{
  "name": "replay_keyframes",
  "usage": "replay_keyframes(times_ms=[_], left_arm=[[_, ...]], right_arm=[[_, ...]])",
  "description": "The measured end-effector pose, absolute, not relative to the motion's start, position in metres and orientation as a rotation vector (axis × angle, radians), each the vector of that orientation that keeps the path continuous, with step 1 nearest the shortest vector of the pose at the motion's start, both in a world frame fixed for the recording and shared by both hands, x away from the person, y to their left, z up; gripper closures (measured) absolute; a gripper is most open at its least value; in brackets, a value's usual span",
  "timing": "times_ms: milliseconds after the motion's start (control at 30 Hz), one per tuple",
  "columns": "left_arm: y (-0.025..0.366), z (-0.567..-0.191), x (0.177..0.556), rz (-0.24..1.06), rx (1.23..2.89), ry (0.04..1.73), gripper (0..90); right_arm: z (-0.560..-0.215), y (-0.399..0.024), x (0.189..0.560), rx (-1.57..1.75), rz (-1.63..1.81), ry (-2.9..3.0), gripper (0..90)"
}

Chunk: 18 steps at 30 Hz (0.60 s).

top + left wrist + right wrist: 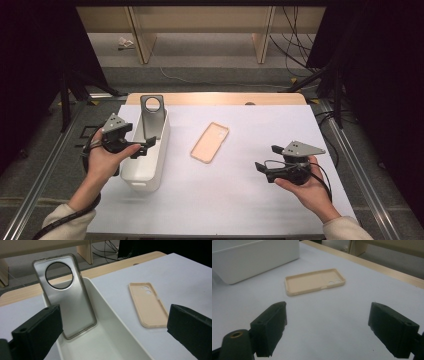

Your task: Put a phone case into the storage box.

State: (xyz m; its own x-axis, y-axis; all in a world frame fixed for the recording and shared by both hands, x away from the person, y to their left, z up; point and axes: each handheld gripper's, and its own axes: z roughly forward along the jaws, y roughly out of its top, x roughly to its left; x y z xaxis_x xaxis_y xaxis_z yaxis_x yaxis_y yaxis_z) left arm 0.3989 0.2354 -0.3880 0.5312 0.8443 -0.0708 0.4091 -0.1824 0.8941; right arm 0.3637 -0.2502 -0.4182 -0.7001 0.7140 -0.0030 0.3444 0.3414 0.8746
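A grey see-through phone case with a round camera hole leans upright against the far end of a white bin. A peach phone case lies flat, inside up, on the white table cover. My left gripper hovers open over the bin's near half, nothing between its jaws. My right gripper is open above the cover at the right, pointing toward the peach case and well short of it.
The white cover spreads over a wooden table whose far edge shows. Black frame legs and cables stand beyond the table at both sides. Metal rails run along the table's left and right.
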Motion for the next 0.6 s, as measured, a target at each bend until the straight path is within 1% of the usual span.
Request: replay_keyframes(times_ms=[367, 600], left_arm=[[0.222, -0.4, 0.366, 0.527, 1.758, 0.982, 0.0], [0.221, -0.408, 0.355, 0.514, 1.762, 0.982, 0.0]], right_arm=[[-0.419, -0.246, 0.366, 0.943, 1.311, 2.219, 16.3], [-0.417, -0.238, 0.373, 0.947, 1.343, 2.202, 16.2]])
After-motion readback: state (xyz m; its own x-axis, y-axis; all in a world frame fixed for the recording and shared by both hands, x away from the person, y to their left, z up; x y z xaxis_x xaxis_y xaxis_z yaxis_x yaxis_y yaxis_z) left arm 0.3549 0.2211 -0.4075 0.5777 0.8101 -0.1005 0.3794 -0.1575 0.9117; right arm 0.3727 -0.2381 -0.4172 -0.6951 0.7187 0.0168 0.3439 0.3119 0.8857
